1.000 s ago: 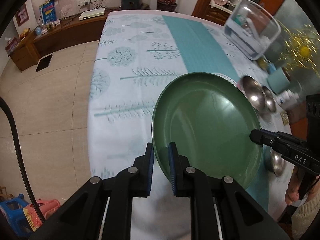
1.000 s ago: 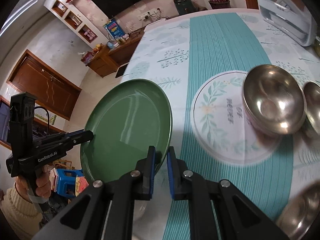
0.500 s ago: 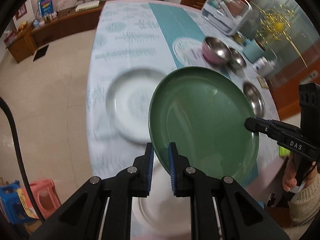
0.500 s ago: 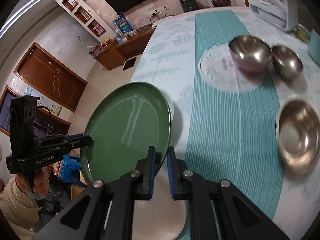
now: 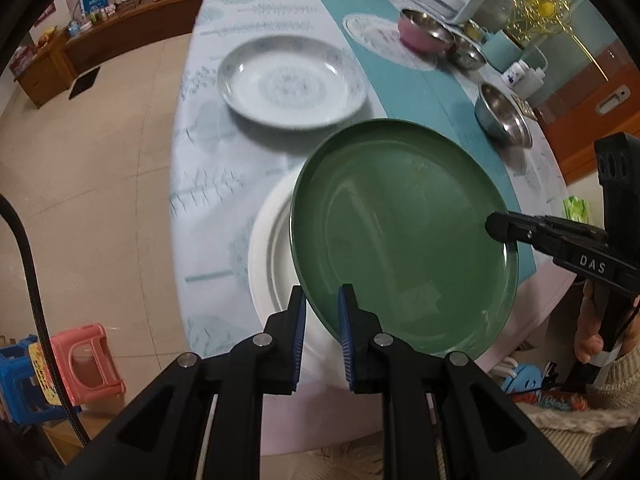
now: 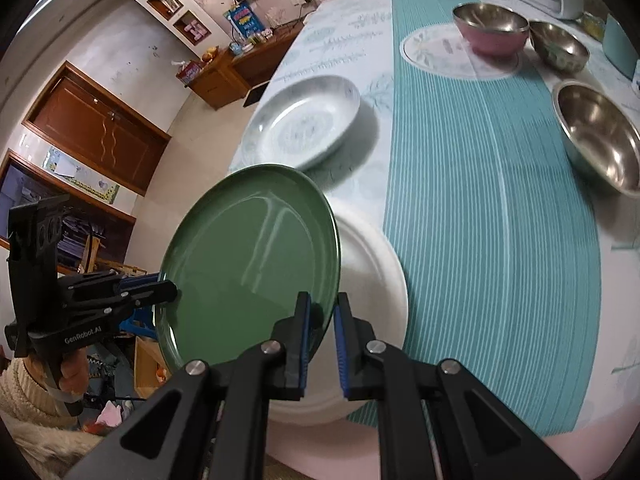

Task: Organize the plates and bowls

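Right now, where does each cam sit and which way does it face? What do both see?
Left wrist: on the left gripper, looking steeply down at the table edge; own fingers on the green plate, right gripper and a hand opposite.
Right wrist: on the right gripper, looking down along the table; left gripper, hand and sleeve at left.
Shared: green plate, white plate, patterned plate.

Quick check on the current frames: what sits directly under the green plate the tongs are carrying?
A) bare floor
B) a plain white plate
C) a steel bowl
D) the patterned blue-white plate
B: the green plate overlaps a plain white plate on the table, while the patterned plate lies farther off and the steel bowl sits off to the side.
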Tool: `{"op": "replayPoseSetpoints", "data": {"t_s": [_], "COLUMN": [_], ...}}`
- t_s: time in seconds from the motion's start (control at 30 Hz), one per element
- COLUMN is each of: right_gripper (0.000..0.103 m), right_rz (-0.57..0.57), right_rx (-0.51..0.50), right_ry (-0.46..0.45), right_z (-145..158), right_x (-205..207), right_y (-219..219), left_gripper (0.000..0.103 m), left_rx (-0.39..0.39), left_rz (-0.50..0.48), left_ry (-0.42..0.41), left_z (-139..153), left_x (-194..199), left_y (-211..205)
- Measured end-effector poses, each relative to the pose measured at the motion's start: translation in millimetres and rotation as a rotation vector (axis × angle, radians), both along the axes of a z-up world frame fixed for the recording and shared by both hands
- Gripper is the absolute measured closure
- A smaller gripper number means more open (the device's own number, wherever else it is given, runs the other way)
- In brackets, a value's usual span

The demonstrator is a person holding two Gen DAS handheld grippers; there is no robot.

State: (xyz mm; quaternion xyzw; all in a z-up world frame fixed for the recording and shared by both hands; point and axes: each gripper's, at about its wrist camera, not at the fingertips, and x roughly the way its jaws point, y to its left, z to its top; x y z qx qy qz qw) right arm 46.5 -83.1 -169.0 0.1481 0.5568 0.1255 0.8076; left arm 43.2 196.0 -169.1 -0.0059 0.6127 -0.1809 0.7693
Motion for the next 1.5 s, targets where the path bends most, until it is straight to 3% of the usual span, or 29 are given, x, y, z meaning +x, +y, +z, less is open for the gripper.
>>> {"op": "replayPoseSetpoints", "data": {"t_s": [0.5, 0.83, 1.07, 1.5], "right_gripper": [0.092, 0.091, 0.088, 0.087], "right_rz": [-0.009, -0.005, 0.028, 0.092], "right_rx": [-0.044, -0.067, -0.102, -0.223], "right_ry": [0.110, 0.136, 0.155, 0.158], "right_z": [-56.4, -68.4, -68.0, -61.9], "right_x": [-1.5, 5.4, 10.3, 16.3], "right_y": [2.6, 3.9, 12.0, 30.2], "left_gripper": [0.088, 0.088, 0.075, 0.060], "left_rx": [0.039, 0.027, -0.009, -0.027], "left_rz": [-0.025, -0.013, -0.017, -0.043], "left_ry": [0.092, 0.112, 0.143, 0.163], "left_z": [-59.0, -68.8, -68.2, -67.7], "left_x": [-5.9, 4.8, 9.0, 10.5], "left_y": [-2.2, -0.1, 2.4, -8.2]}}
